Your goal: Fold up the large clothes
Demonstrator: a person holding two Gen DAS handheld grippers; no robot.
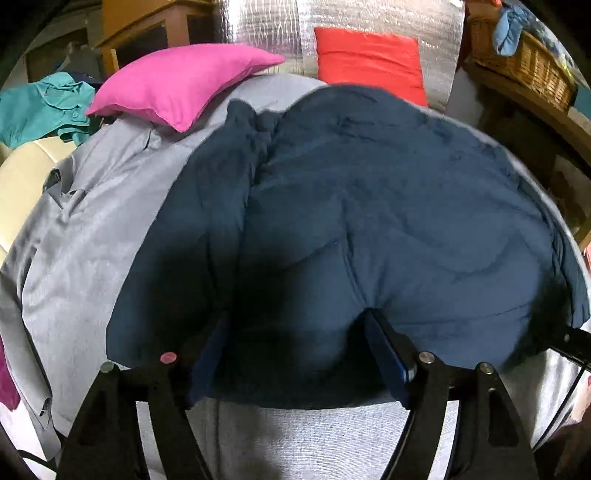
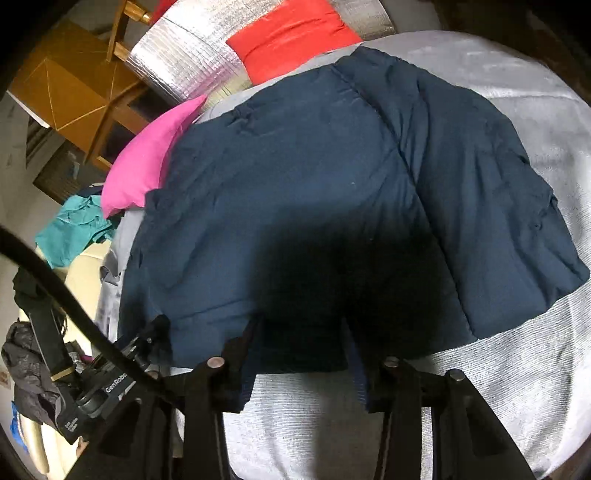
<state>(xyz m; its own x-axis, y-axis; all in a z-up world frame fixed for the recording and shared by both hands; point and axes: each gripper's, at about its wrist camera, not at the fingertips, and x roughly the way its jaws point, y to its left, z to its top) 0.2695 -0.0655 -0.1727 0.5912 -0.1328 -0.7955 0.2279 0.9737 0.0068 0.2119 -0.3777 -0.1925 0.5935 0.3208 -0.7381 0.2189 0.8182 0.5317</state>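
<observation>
A navy padded jacket [image 1: 369, 221] lies spread on a grey bed cover [image 1: 92, 240]; it also shows in the right wrist view [image 2: 332, 184]. My left gripper [image 1: 295, 332] is open, its fingers straddling the jacket's near edge, with the fabric bulging between them. My right gripper [image 2: 303, 343] is open too, its fingers either side of the jacket's near hem. Neither jaw pinches the cloth. The left gripper's body [image 2: 99, 387] shows at the lower left of the right wrist view.
A pink pillow [image 1: 177, 85] and a red pillow [image 1: 369, 59] lie at the far end of the bed by a silver foil panel [image 1: 266, 33]. A teal garment [image 1: 44, 107] lies at the left. A wicker basket [image 1: 524, 62] sits on a shelf at the right. A wooden cabinet [image 2: 74, 85] stands beyond.
</observation>
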